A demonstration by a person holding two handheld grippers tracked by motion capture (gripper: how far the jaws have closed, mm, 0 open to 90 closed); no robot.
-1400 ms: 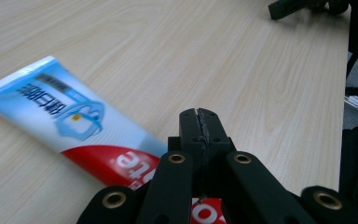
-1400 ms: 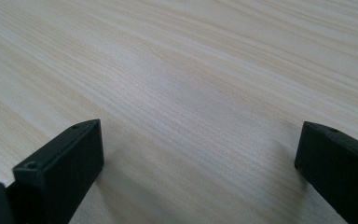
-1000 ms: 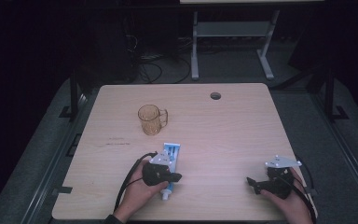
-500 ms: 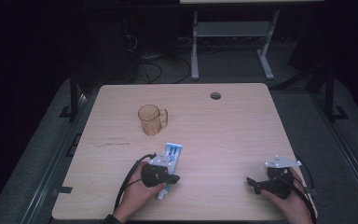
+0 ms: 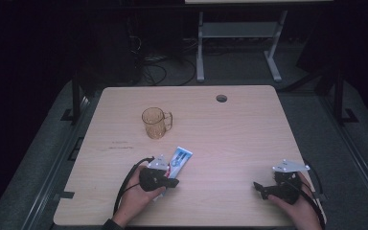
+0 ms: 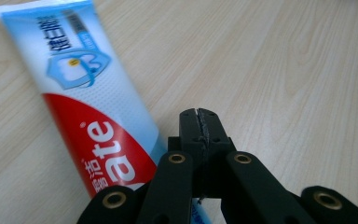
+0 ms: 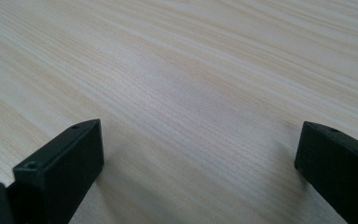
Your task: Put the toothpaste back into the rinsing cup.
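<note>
While the left gripper (image 5: 170, 182) is kept low at the near left of the light wooden table (image 5: 239, 139), its jaws are seen pressed fully together in the left gripper view, with nothing clamped between the tips. The white, blue and red plastic toothpaste tube (image 6: 81, 102) lies flat on the table just beside those closed jaws, on their left in the left gripper view, and runs partly under the gripper body; contact cannot be told. In the high view the tube (image 5: 178, 159) has its long axis slanted from near left to far right, the flat crimped end pointing far. The left hand (image 5: 134, 196) is judged much the nearer; the right gripper (image 5: 260, 188) is held well apart at the near right, jaws spread wide over bare wood, nothing between them. For a grip, the left jaws would need to be opened and shifted sideways across the tube's long axis. Label: white letters "ate" can be read on the red band, likely part of a brand name; Chinese characters on the blue part are too blurred to read. A clear amber glass mug with a handle (image 5: 155, 122) stands farther off, left of centre
</note>
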